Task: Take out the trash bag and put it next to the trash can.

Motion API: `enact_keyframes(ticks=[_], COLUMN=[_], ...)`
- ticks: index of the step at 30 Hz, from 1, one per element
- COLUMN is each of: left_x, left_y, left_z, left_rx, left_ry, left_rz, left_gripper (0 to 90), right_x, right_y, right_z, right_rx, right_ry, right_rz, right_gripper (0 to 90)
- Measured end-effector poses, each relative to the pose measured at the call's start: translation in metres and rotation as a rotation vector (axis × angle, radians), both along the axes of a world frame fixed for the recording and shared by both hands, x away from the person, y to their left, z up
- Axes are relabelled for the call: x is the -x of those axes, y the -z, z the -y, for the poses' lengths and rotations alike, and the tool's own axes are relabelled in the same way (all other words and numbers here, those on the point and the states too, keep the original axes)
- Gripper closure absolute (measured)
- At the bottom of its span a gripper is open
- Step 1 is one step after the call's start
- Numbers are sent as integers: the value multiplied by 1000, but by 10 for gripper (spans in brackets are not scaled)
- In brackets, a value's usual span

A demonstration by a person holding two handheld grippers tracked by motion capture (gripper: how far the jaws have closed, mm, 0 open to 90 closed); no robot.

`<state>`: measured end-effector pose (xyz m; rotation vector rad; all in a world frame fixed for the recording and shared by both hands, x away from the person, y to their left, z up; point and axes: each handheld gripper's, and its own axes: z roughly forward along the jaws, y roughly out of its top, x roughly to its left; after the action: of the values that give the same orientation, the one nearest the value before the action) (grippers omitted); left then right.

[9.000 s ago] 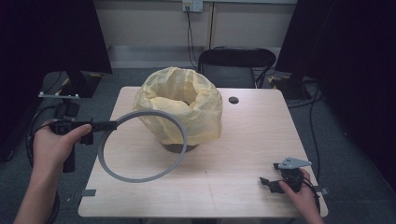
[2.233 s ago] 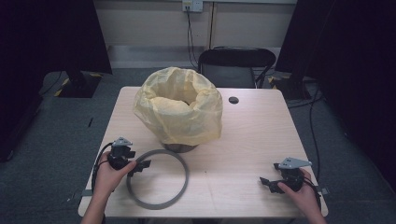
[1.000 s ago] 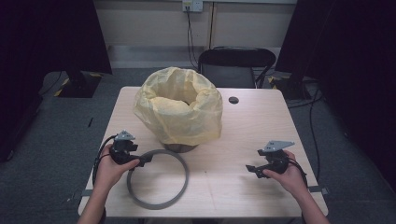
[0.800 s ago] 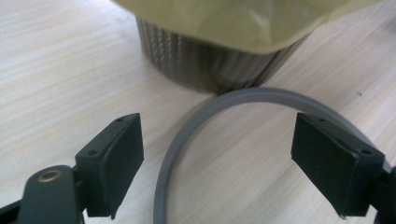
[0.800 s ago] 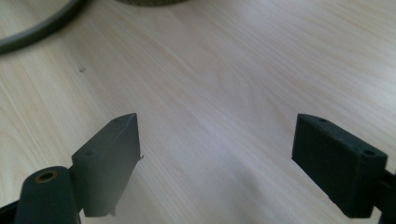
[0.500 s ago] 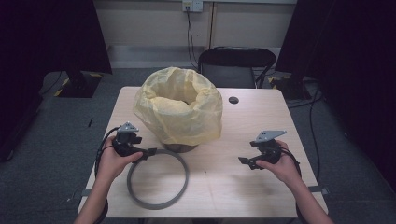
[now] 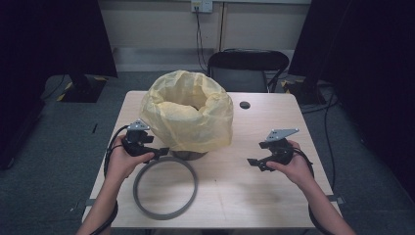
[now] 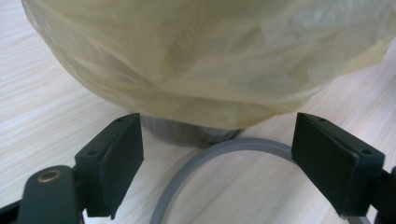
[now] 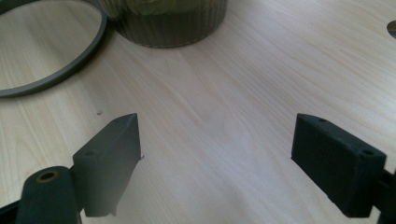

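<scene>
- A light wooden table (image 7: 235,196) stands on grey floor; a black chair (image 7: 247,66) sits behind it, upper centre of the high view.
- At table centre, a yellow bag (image 7: 188,115) drapes over a grey bin (image 8: 187,133); the grey ring (image 7: 165,186) lies flat at lower left, touching the bin's base.
- Left gripper (image 7: 155,152) hovers at the ring's far edge, jaws wide apart, empty.
- Right gripper (image 7: 255,163), centre right, is raised above bare wood, jaws apart, empty.

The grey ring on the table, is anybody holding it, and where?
Nobody holds it. The grey ring lies flat on the table. The left hand-held gripper and right hand-held gripper are both open and empty.
</scene>
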<state>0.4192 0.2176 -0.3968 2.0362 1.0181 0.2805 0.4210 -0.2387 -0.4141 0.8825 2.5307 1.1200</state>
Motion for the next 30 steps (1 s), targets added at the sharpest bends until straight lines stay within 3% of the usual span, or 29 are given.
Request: enact_keyframes(ticks=[5,16,23,30], left_x=[-4,-9,-12,-16], left_y=[-1,-4,-3,-6], left_z=[2,5,6,7], left_rx=[-22,-13,-16,1], left_ry=[12,16,25,42], left_rz=[16,24,25,54], left_gripper=[177,179,185,193], right_x=[-4,-11,-15,-18], right_y=[-2,-16,-26,-39], right_z=[-2,-16,-30,-47], right_rx=[-11,-19,-51,-97], right_ry=[-4,-31,-53,-79], right_rz=[-4,5,10,14], right_gripper=[149,149,149,150])
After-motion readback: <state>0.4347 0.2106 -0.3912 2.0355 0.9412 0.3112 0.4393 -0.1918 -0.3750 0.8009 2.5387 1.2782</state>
